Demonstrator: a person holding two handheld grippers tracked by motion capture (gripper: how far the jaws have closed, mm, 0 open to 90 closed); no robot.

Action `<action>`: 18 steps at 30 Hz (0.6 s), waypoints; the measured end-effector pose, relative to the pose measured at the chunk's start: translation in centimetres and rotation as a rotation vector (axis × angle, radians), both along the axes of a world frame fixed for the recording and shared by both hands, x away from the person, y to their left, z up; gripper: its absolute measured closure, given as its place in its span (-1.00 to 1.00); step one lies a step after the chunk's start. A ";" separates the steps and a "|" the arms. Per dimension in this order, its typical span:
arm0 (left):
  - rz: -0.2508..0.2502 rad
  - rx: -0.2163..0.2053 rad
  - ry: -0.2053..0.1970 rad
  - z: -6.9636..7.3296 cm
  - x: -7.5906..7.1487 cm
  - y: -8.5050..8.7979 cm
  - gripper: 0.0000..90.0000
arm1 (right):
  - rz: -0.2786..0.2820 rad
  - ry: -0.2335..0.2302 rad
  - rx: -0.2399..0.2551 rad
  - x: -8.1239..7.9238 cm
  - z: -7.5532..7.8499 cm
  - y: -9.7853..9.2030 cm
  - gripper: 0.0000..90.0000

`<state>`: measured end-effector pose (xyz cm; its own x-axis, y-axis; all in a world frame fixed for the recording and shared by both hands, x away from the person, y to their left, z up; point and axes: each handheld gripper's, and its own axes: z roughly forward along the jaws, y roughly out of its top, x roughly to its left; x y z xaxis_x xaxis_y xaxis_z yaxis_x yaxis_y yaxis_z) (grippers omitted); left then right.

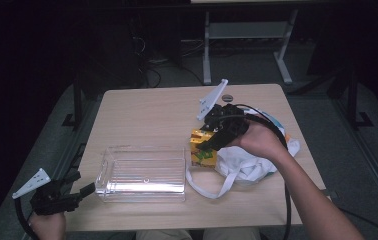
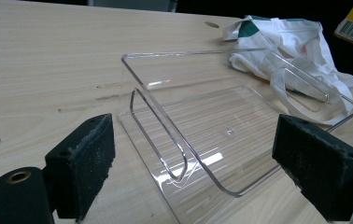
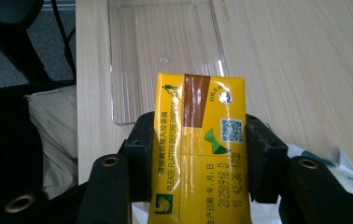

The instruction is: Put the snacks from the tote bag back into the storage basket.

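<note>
Right hand-held gripper [image 3: 198,163] pinching yellow carton [image 3: 198,140] by its flat sides, above bag [image 1: 247,162] near clear bin [image 1: 142,172]. Probably light, squashy, slick, so grip gently. Left hand-held gripper [image 2: 198,154] spread, empty.

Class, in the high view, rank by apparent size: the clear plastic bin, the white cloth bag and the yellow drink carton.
1. Clear plastic bin
2. White cloth bag, partly hidden by the hand, so this place is unsure
3. Yellow drink carton, clamped in the right gripper

The yellow carton [image 3: 198,149] reads "PLEASE FLATTEN BEFORE DISPOSAL" and "20250918", beside a QR code and Chinese print.
</note>
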<state>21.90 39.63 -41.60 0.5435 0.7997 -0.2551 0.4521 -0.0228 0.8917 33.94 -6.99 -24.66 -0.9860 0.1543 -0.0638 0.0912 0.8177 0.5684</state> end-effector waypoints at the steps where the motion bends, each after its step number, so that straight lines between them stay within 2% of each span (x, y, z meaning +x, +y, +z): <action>1: 0.001 -0.001 0.001 0.0 0.0 0.0 -0.72 | 0.005 -0.004 -0.004 0.0 0.0 0.2 0.16; 9: -0.001 0.000 0.003 -0.1 0.0 0.0 -0.72 | 0.034 -0.010 0.007 -0.2 0.2 1.8 0.16; 18: 0.000 0.000 0.000 0.0 0.0 0.1 -0.72 | 0.055 -0.009 -0.006 -0.7 0.1 3.6 0.16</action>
